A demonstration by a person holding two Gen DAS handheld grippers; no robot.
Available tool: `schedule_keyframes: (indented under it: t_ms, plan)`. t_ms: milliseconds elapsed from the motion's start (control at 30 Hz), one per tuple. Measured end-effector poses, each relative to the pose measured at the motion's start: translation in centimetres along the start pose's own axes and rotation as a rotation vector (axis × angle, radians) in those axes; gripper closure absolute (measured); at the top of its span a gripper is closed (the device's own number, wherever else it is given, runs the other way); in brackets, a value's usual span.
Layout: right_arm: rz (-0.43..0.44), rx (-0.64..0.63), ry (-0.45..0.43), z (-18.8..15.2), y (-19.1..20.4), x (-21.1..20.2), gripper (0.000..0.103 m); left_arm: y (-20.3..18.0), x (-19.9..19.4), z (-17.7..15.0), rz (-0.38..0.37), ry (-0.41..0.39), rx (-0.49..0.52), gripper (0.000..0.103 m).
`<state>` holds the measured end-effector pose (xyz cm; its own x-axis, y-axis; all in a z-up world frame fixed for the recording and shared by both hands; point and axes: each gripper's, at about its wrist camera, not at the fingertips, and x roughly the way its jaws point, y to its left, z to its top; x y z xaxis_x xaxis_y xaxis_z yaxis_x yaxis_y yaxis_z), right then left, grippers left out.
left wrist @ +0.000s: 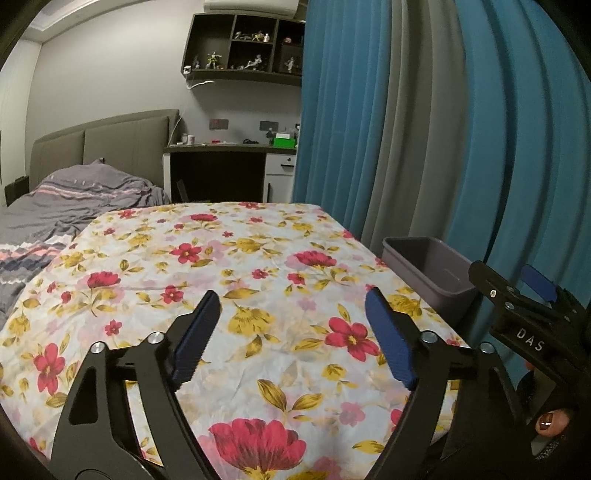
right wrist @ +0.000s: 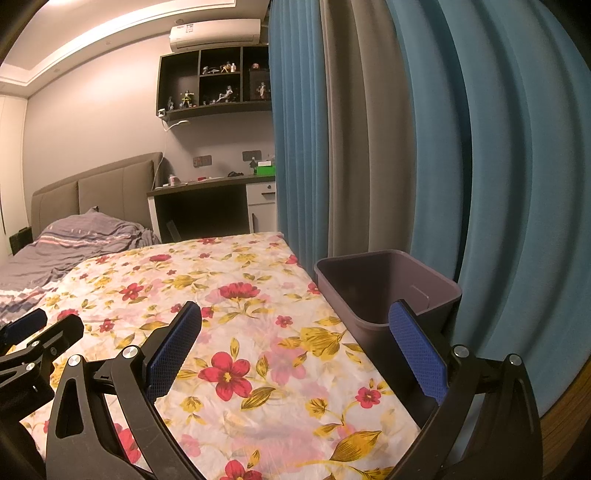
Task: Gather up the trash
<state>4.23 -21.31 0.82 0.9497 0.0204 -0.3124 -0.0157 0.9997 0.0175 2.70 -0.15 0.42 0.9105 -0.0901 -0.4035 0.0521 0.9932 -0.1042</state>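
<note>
Counting by kind: two grippers, one bin, one floral tablecloth, one bed, one desk, one wall shelf and one air conditioner are seen. Left gripper (left wrist: 291, 325) is held with its two blue-padded fingers spread apart and nothing between them, only the floral tablecloth (left wrist: 236, 258) lying below and ahead of its tips. Right gripper (right wrist: 295, 347) is likewise held spread wide and empty, beside the left one; the tip of the left gripper is caught at the lower left edge of the right wrist view. One dark grey bin (right wrist: 384, 291), open-topped and rectangular, is placed just past the right edge of the cloth, ahead and to the right of both grippers; the right finger (right wrist: 417, 354) of the right gripper is seen overlapping its near wall in the picture, though contact cannot be told. What lies at the bottom of the bin cannot be told. No loose piece of trash can be made out on the cloth. Beyond the far edge of the cloth, to the left of the grippers, one bed (left wrist: 74, 192) with grey striped bedding is recorded; straight ahead, one desk (left wrist: 229, 151) bearing small items, one shelf (left wrist: 243, 48) of figurines above it, and one air conditioner (right wrist: 214, 33). Blue and grey curtains (left wrist: 406, 129) are hung behind the bin. One fingertip (left wrist: 550, 421) with dark polish is shown under the right gripper.
</note>
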Motion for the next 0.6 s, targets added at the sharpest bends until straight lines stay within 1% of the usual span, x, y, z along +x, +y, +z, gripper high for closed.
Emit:
schedule_keyframes:
  t_ms: [167,600]
  plan:
    - [0.0,-0.001,0.0,0.02,0.01,0.05,0.005,-0.08,0.03,-0.01,-0.002,-0.002,0.006,0.029]
    - [-0.001,0.0,0.0,0.03,-0.15,0.06,0.005,-0.15,0.09,0.05,-0.004,-0.001,0.006,0.029]
